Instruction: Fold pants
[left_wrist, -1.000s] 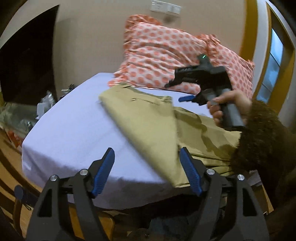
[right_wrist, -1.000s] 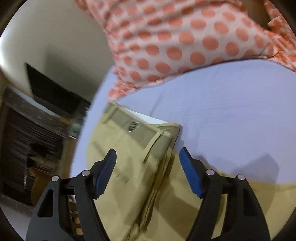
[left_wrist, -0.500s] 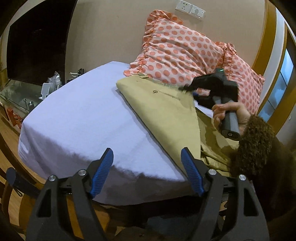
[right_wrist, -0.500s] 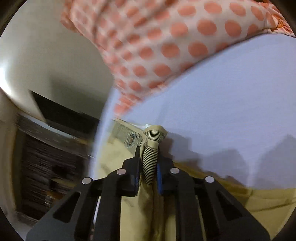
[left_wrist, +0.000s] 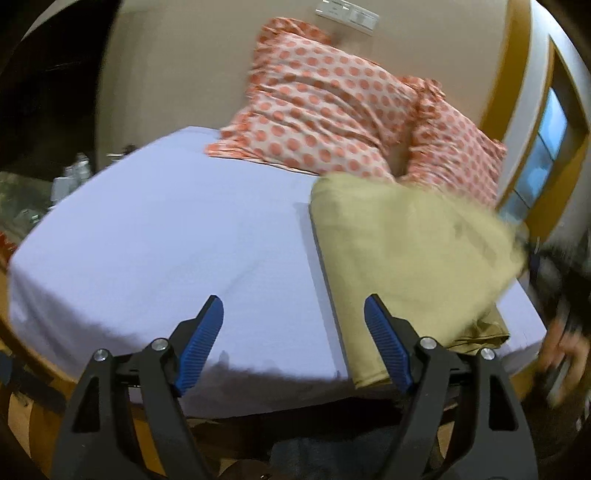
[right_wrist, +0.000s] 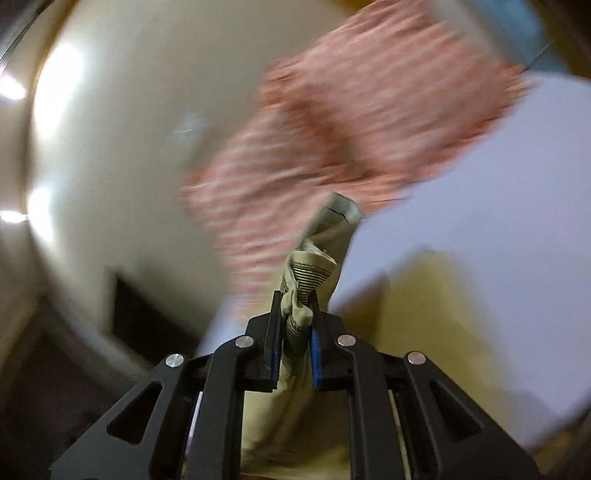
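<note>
The khaki pants (left_wrist: 402, 266) lie folded over on the right side of the lilac bed sheet (left_wrist: 166, 236), their upper layer lifted and blurred. My left gripper (left_wrist: 293, 339) is open and empty above the bed's near edge, its right fingertip by the pants' near fold. My right gripper (right_wrist: 293, 332) is shut on the pants' waistband (right_wrist: 304, 291), striped lining showing, and holds it up off the sheet (right_wrist: 480, 236). The right gripper and hand show only as a dark blur at the right edge of the left wrist view (left_wrist: 557, 295).
Two orange-dotted pillows (left_wrist: 332, 110) lean on the wall at the bed's head, blurred in the right wrist view (right_wrist: 351, 122). A dark TV (left_wrist: 48, 92) and cluttered stand sit left of the bed. A window (left_wrist: 543, 147) is on the right.
My right gripper has pulled the gripped waistband up and across to the right, folding the pants over themselves. My left gripper has stayed open near the bed's edge.
</note>
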